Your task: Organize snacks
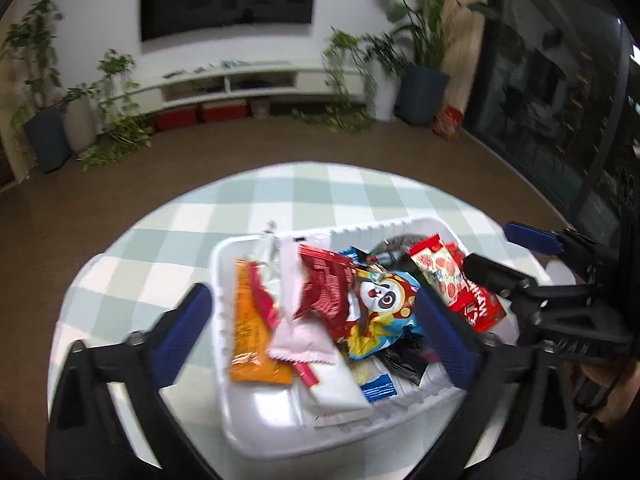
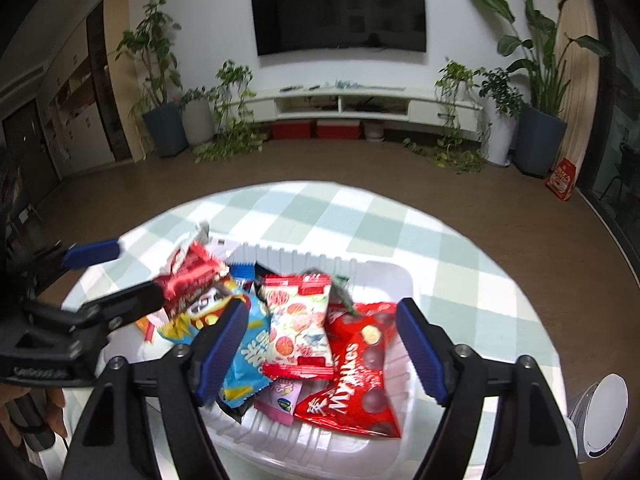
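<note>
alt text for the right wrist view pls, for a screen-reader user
A white basket full of snack packets sits on a round table with a green checked cloth, framed by the open right hand-held gripper above a strawberry-print packet and a red packet. The left hand-held gripper reaches in, also open. Behind are a wall TV and potted plants.

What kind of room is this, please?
Most likely a home living room. A large dark television hangs on the white wall above a long low media console, with potted plants at both sides. The snacks basket sits on a checked tablecloth.
</note>
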The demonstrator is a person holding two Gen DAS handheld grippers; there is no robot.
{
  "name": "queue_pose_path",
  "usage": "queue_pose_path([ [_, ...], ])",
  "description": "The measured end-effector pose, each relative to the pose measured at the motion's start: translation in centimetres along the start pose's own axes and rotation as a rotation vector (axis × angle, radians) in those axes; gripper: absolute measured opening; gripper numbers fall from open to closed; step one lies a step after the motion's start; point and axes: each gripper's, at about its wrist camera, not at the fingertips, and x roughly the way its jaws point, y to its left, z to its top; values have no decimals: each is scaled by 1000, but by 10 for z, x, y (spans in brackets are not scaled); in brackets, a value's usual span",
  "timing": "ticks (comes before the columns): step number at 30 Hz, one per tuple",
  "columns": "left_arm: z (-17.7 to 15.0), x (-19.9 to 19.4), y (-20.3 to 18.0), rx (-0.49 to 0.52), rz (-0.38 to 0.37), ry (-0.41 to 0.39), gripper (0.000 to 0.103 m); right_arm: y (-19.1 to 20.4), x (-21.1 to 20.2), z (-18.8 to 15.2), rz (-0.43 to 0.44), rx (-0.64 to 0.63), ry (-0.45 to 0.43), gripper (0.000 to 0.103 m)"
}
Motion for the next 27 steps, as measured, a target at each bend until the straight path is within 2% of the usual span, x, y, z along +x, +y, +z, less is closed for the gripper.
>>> queue_pose_path([
  [1,-3,-9,2,-15,14,-16,103,-2,-7,1,-6,12,-19,93],
  [4,-13,-32,5,-43,58,-41,103,-3,-22,2,-9,30,-52,96],
  [8,-39,-79,4,-90,48,-147,103,0,-40,-8,-28,42,-65,100],
  [10,-55,-100,1,-115,21,-142,103,1,-49,-18,-30,53,-61,100],
  [11,-63,-109,-1,-120,21,-108,103,2,-54,-22,-28,60,-61,100],
  [13,-79,-125,-5,-122,49,-81,103,4,-70,-36,-24,76,-74,100],
  [16,-108,-159,-9,-139,53,-145,103,8,-97,-64,-21,102,-106,100],
  [21,-145,-196,-21,-183,178,-173,103,15,-138,-111,-36,150,-165,100],
  [24,-173,-223,-25,-255,145,-236,103,17,-160,-126,-49,176,-191,100],
  [27,-185,-233,-26,-296,86,-190,103,24,-180,-139,-67,186,-209,101],
])
